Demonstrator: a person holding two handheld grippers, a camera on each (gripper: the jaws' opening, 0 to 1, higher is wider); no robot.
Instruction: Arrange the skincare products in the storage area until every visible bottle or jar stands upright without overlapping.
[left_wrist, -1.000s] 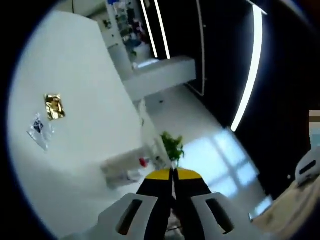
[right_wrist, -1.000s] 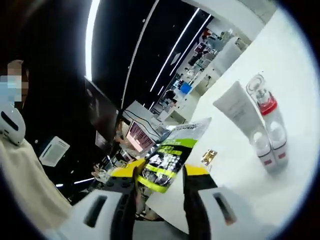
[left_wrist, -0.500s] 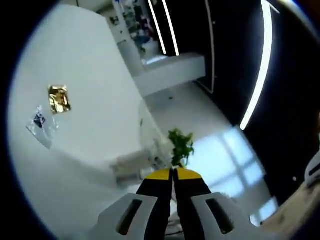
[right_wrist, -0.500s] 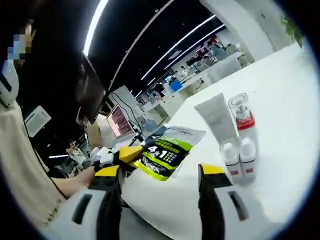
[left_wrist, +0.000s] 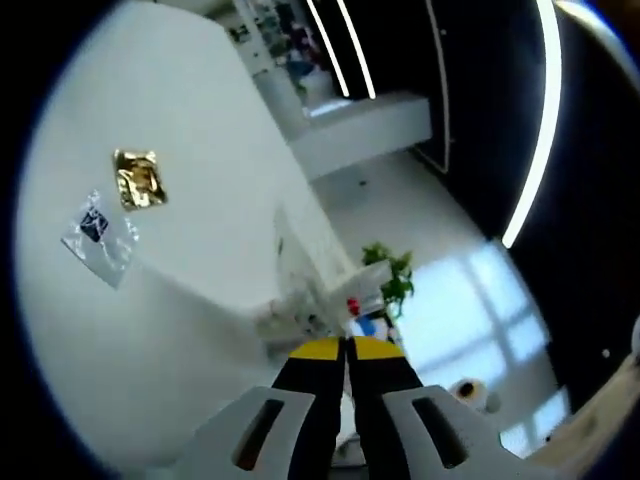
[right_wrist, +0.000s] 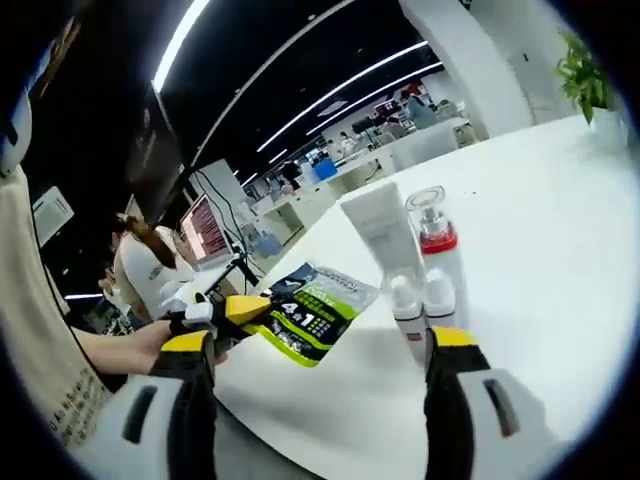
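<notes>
In the right gripper view a white tube (right_wrist: 378, 232) and a pump bottle with a red collar (right_wrist: 433, 240) sit side by side on the white table (right_wrist: 540, 230), with small white caps at their near ends. A green and black pouch (right_wrist: 312, 315) lies to their left. My right gripper (right_wrist: 320, 340) is open wide, short of these things, with nothing between its jaws. My left gripper (right_wrist: 235, 310) comes in from the left, held by a hand, its tip at the pouch's edge. In the left gripper view, that gripper (left_wrist: 345, 348) is shut with nothing visible between its jaws.
A gold sachet (left_wrist: 138, 178) and a clear sachet with a dark label (left_wrist: 97, 232) lie on the table's white top (left_wrist: 200, 300). A potted plant (right_wrist: 585, 70) stands at the far corner. A person sits at a screen (right_wrist: 205, 230) behind. A beige garment (right_wrist: 40, 340) fills the left.
My right gripper's jaws have spread wider. The right view has swung so the tube and bottle sit nearer its middle. The left gripper stays shut while its view has drifted.
</notes>
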